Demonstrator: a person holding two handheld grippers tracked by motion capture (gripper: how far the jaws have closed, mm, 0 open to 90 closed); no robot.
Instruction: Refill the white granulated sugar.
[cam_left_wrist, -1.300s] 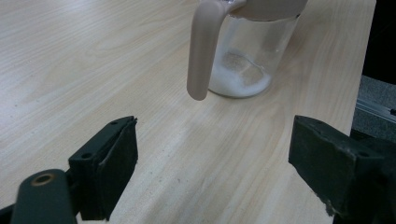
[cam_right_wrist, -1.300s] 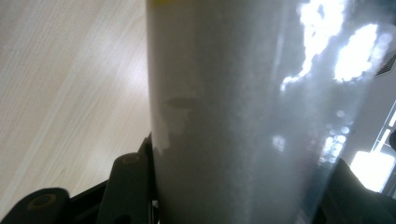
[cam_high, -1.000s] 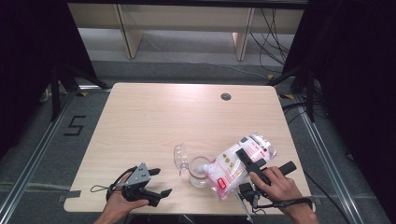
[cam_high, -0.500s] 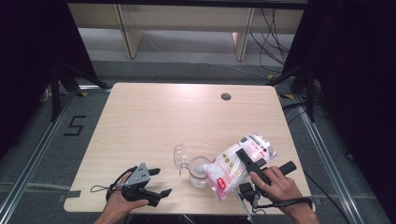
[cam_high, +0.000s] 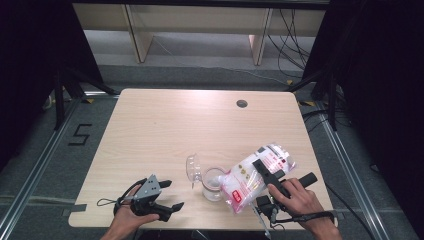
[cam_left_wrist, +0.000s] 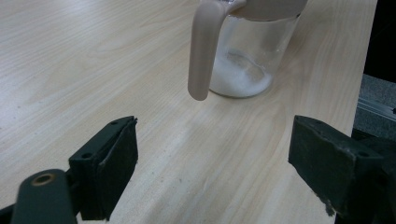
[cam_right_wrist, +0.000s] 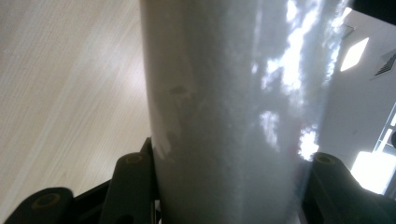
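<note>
A clear glass jar (cam_high: 212, 184) (cam_left_wrist: 250, 56) stands near the table's front edge with some white powder in the bottom. Its lid (cam_high: 191, 169) is flipped open to the left, and a beige strap (cam_left_wrist: 201, 51) hangs from its rim. My right gripper (cam_high: 264, 172) (cam_right_wrist: 224, 186) is shut on a plastic bag of white granules (cam_high: 245, 182) (cam_right_wrist: 224, 107). The bag is tilted with its low end over the jar's mouth. My left gripper (cam_high: 172, 195) (cam_left_wrist: 212, 163) rests open at the front left, pointed at the jar and a short way from it.
The light wooden table (cam_high: 165, 130) has a round cable hole (cam_high: 242, 103) at the back right. The jar and bag sit close to the front edge. Shelving (cam_high: 200, 30) stands beyond the far edge, with dark stands on either side.
</note>
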